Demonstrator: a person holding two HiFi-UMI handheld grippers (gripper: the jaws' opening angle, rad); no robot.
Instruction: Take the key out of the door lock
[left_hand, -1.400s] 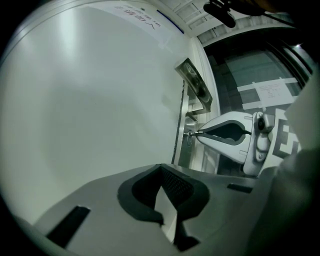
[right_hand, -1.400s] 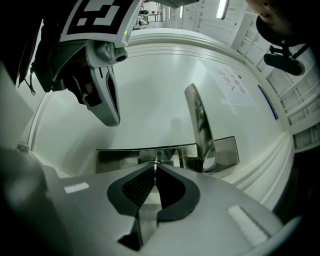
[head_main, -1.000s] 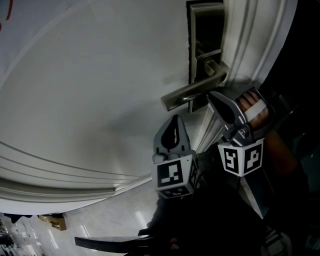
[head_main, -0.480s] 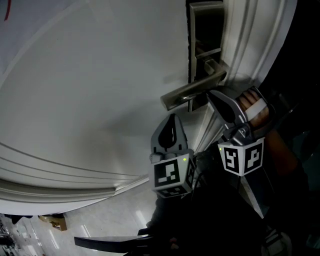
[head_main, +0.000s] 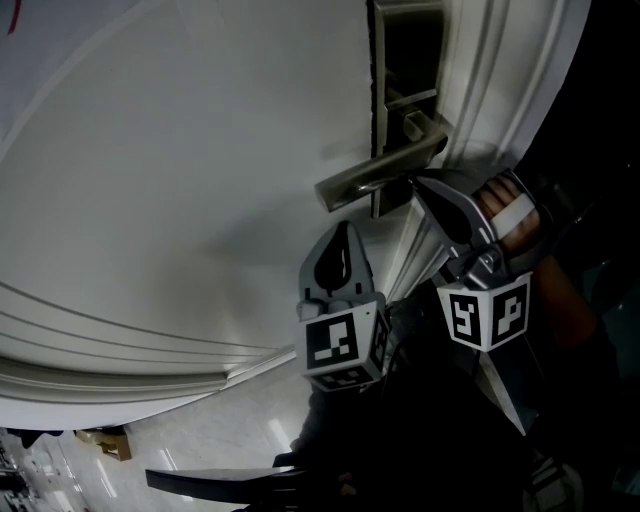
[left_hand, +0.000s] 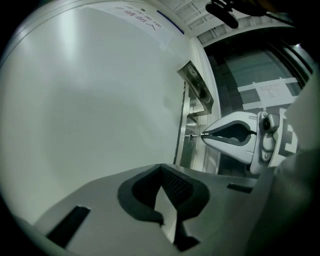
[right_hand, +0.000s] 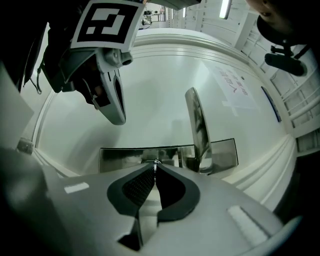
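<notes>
Left gripper view shows the key (left_hand: 192, 135) most plainly: a small metal stub that sticks out of the lock plate (left_hand: 182, 150) below the lever handle (left_hand: 198, 91). The tips of the right gripper (left_hand: 203, 135) are closed on its outer end.

In the right gripper view the key (right_hand: 155, 161) sits right at the point where that gripper's two dark pads meet. The right gripper (right_hand: 155, 165) is thus pressed together and pinching the key. Behind the tips lies the shiny lock plate (right_hand: 222, 151), and the lever handle (right_hand: 196, 120) stands just right of the key, pointing away from the plate. The key's blade cannot be seen, so how deep it sits in the lock cannot be told.

The left gripper (left_hand: 160, 169) has its tips pressed together, with nothing between them. It hangs apart from the lock, in front of the white door (left_hand: 95, 95), touching neither the key nor the handle. From the right gripper view, the left gripper (right_hand: 119, 119) shows at the upper left with its marker cube above it, well clear of the plate.

In the head view the right gripper (head_main: 420, 187) reaches up under the lever handle (head_main: 372, 180) to the lock plate (head_main: 410, 50). The key itself is hidden there. The left gripper (head_main: 343, 228) points up beside it, lower and to the left, over the door (head_main: 190, 160). The moulded door frame (head_main: 505, 80) runs along the right of the plate.
</notes>
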